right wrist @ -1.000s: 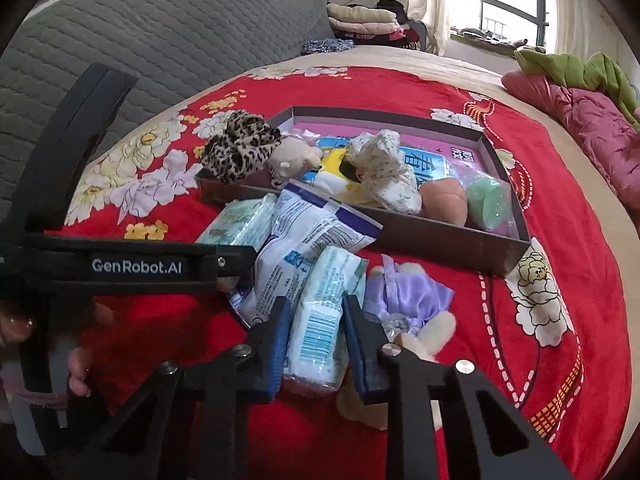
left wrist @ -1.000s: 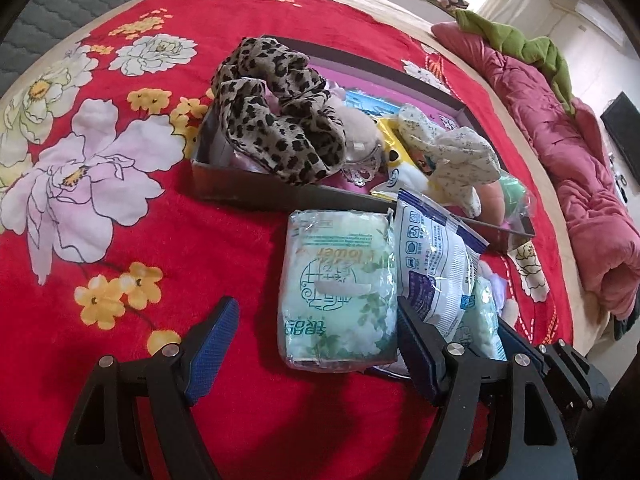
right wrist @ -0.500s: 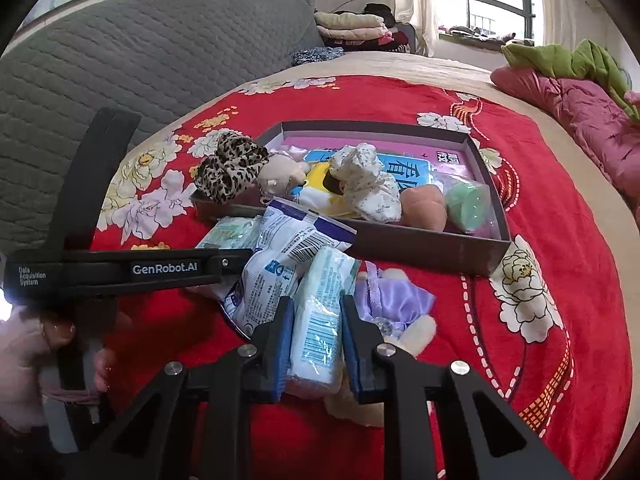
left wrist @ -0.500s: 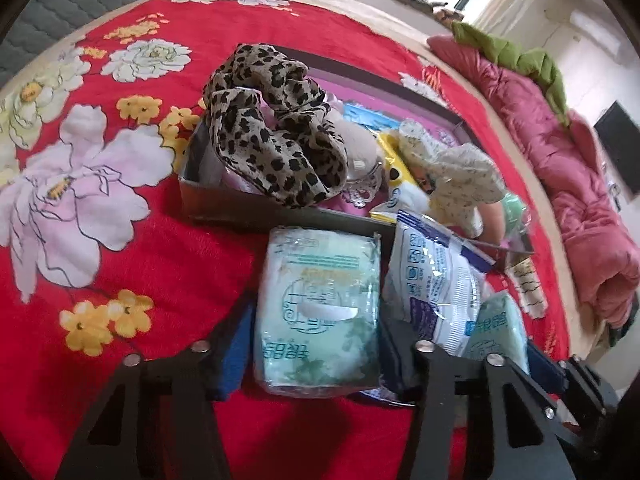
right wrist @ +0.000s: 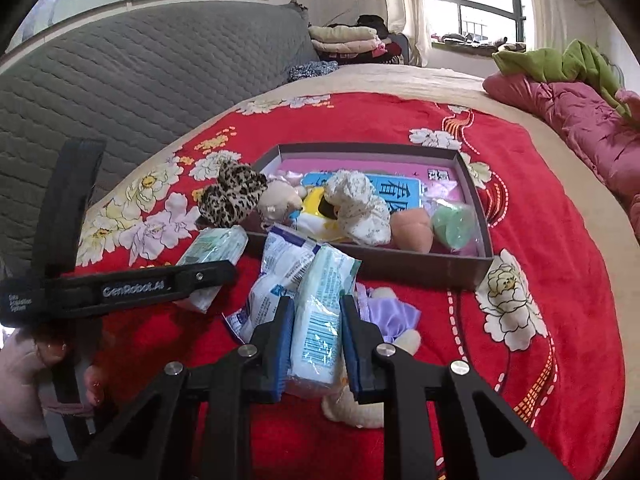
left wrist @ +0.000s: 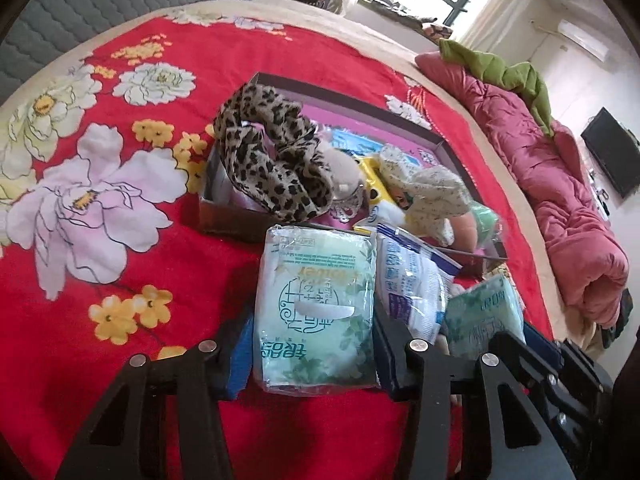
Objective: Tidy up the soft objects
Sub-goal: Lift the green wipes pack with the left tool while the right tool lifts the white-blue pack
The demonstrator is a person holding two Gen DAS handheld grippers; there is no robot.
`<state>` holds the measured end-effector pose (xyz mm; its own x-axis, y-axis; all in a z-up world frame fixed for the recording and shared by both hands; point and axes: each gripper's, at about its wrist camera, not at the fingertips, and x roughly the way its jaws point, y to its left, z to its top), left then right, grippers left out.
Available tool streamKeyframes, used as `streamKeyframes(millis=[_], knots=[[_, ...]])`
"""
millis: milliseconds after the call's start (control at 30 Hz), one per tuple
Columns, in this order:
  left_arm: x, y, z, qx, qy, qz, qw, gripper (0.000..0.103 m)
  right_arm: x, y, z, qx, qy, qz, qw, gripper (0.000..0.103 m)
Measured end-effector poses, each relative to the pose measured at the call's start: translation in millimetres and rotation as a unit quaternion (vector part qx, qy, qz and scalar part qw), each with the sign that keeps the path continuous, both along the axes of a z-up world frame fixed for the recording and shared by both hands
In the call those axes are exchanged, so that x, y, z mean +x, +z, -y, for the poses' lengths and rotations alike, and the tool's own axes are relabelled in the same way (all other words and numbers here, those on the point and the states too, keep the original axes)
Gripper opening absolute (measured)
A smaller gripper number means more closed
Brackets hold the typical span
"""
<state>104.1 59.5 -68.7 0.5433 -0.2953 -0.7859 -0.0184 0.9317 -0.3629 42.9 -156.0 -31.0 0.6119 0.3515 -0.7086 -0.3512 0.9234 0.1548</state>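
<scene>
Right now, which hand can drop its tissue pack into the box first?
Probably the left. Its hand-held gripper, jaws closing, holds the green pack right at the box wall. The right hand-held gripper grips its pack farther back, behind a white bag.

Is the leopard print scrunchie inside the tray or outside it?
Partly in: the leopard print scrunchie drapes over the tray's corner rim.

A red floral bed [right wrist: 560, 320] carries a shallow box [right wrist: 400, 270] and packets [right wrist: 276, 276].
</scene>
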Motion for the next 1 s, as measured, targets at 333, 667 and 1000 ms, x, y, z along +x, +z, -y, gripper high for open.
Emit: streamKeyframes(millis=[333, 667, 1000], knots=[[-18, 25, 1, 0.005, -0.005, 0.023, 0.9997, 0.051, -1, 14, 8, 0.012, -0.01, 0.012, 1.0, 0.023], [-31, 51, 4, 0.013, -0.002, 0.048, 0.9988, 0.051, -5, 32, 22, 0.037, -0.023, 0.034, 0.999, 0.023], [-40, 74, 14, 0.03, -0.01, 0.065, 0.9974, 0.051, -5, 44, 31, 0.057, -0.028, 0.049, 0.997, 0.023]])
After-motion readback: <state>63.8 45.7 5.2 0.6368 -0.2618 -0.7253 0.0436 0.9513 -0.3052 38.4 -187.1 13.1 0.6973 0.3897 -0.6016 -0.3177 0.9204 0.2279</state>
